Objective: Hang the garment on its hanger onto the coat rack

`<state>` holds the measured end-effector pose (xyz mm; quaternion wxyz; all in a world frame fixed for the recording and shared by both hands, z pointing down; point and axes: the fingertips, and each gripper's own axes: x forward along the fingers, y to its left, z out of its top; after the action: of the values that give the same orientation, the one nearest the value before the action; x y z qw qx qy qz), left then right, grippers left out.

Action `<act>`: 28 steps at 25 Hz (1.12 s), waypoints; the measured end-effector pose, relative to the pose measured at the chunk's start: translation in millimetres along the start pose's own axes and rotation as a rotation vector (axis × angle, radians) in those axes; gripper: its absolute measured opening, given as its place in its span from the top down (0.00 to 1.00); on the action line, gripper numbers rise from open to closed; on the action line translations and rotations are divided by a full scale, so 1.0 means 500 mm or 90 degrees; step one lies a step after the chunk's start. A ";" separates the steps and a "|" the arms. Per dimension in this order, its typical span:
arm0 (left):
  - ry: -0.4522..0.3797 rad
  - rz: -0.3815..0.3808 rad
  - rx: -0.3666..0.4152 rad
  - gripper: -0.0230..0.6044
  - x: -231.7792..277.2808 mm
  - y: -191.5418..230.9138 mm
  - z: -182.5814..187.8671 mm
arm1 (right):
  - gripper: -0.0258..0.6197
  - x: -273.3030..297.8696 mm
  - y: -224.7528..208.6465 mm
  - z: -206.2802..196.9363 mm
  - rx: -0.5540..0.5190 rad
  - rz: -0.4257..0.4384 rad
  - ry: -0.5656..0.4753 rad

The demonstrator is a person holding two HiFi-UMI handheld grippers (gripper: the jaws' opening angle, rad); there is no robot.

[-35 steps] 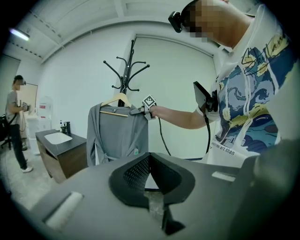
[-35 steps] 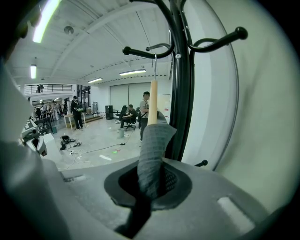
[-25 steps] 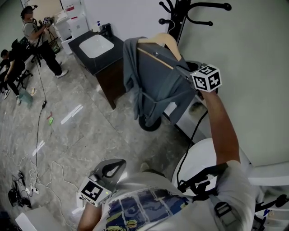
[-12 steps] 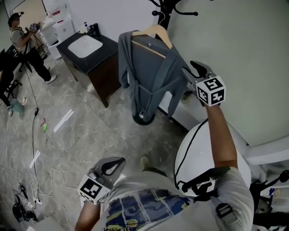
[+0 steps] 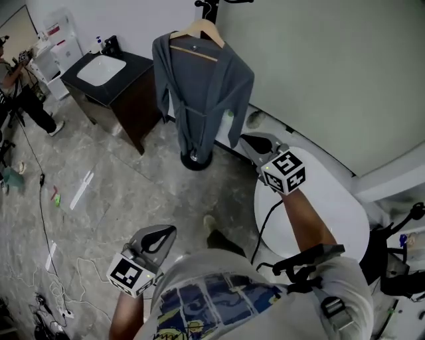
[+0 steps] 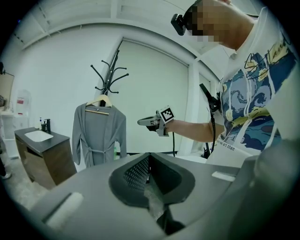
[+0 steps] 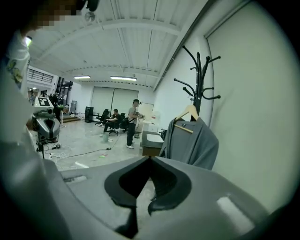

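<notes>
The grey robe (image 5: 199, 80) hangs on its wooden hanger (image 5: 198, 30), hooked on the black coat rack (image 5: 211, 6) by the wall. It hangs free, and neither gripper touches it. My right gripper (image 5: 247, 140) is held low to the right of the robe, well clear of it, shut and empty. My left gripper (image 5: 167, 232) stays by my body, also shut and empty. In the right gripper view the robe (image 7: 192, 143) and rack (image 7: 200, 75) stand ahead beyond the closed jaws. The left gripper view shows the robe (image 6: 98, 133) and the right gripper (image 6: 144, 122).
A dark cabinet with a white sink (image 5: 106, 70) stands left of the rack's round base (image 5: 196, 159). A white round table (image 5: 332, 206) is under my right arm. Cables (image 5: 46, 265) lie on the floor at the left. A person (image 5: 20, 80) stands at the far left.
The right gripper has let go of the hanger and drawn back down toward me. The robe now hangs by itself on the rack. The left gripper has hardly moved.
</notes>
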<state>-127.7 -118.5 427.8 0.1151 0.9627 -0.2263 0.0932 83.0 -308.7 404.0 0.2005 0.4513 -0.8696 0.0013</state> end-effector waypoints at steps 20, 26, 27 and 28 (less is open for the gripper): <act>0.009 -0.091 0.032 0.96 -0.098 -0.155 -0.071 | 0.96 -0.169 0.463 -0.094 0.062 0.117 0.027; 0.007 -0.096 0.037 0.96 -0.112 -0.171 -0.074 | 0.96 -0.177 0.521 -0.087 0.050 0.146 0.025; 0.007 -0.096 0.038 0.96 -0.112 -0.172 -0.072 | 0.96 -0.177 0.528 -0.081 0.045 0.150 0.023; 0.007 -0.097 0.039 0.96 -0.112 -0.173 -0.070 | 0.96 -0.178 0.534 -0.076 0.039 0.155 0.022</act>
<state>-141.9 -10.9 433.0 0.0937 0.9797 -0.1489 0.0966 -67.8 -73.7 455.8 0.2002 0.3482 -0.9139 0.0596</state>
